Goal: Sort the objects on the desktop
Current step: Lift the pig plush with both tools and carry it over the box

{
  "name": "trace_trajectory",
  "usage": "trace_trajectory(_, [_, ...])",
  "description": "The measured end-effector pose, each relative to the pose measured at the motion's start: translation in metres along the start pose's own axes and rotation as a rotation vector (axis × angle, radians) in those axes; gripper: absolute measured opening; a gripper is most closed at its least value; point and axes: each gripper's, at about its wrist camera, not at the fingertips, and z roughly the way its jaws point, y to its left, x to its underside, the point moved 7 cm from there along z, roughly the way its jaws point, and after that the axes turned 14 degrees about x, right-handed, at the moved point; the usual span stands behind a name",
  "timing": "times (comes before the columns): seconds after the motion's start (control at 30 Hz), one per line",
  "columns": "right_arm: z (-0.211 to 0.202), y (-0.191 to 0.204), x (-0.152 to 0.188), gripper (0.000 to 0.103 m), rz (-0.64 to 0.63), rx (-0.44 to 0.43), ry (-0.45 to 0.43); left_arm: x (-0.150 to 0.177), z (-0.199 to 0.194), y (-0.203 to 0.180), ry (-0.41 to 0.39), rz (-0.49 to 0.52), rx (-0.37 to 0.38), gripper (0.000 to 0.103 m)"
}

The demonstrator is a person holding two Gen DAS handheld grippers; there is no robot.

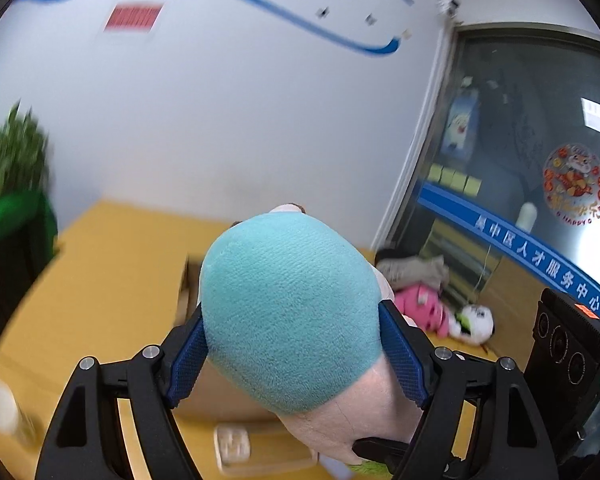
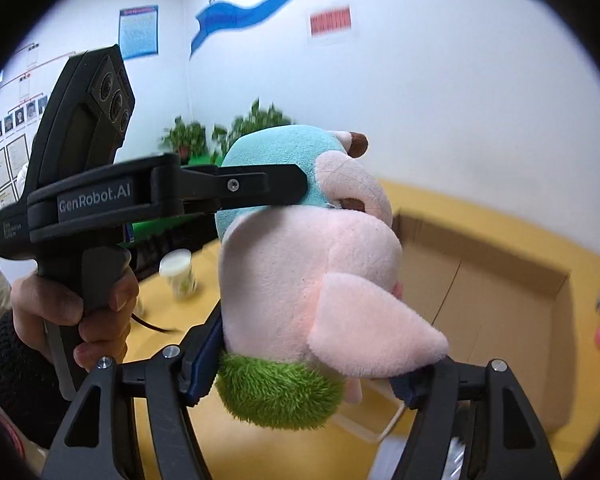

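Light: bright, even, soft shadows.
Blur: plants point(image 1: 14, 152) and desk point(image 1: 112, 240) beyond the fingers point(image 1: 188, 356) smeared.
Sharpness: fingers crisp.
Edges: bowed, black-cornered.

A white wall point(image 1: 228, 120) with a blue wave stripe point(image 2: 236, 12) backs potted plants point(image 2: 188, 136).

A white wall point(image 1: 220, 120) carries a wavy blue painted stripe point(image 1: 260, 4) and a red rectangular notice point(image 1: 134, 16). Left of the wall stand green leafy potted plants point(image 2: 188, 136); right of it, a dark glass partition point(image 1: 520, 120) with a round red sticker point(image 1: 574, 184).
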Motion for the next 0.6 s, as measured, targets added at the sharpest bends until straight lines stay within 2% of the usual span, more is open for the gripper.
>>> trace_trajectory(0.13, [-0.01,-0.022,-0.064,0.068,-0.03,0.035,-0.095,-0.069,0.006,-0.015,-0.068,0.09,0.011,0.083])
trace_trajectory(0.27, [-0.014,-0.043,-0.121,0.068,-0.044,0.066,-0.157,-0.134,0.017,-0.015,-0.123,0.11,0.034,0.083])
trace_trajectory(0.43, [0.0,-0.062,-0.178,0.068,-0.051,0.066,-0.173,-0.182,0.035,-0.014,-0.148,0.134,0.004,0.083])
trace_trajectory(0.6, [0.018,-0.079,-0.203,0.068,-0.049,0.052,-0.145,-0.213,0.053,0.005,-0.134,0.14,-0.022,0.083])
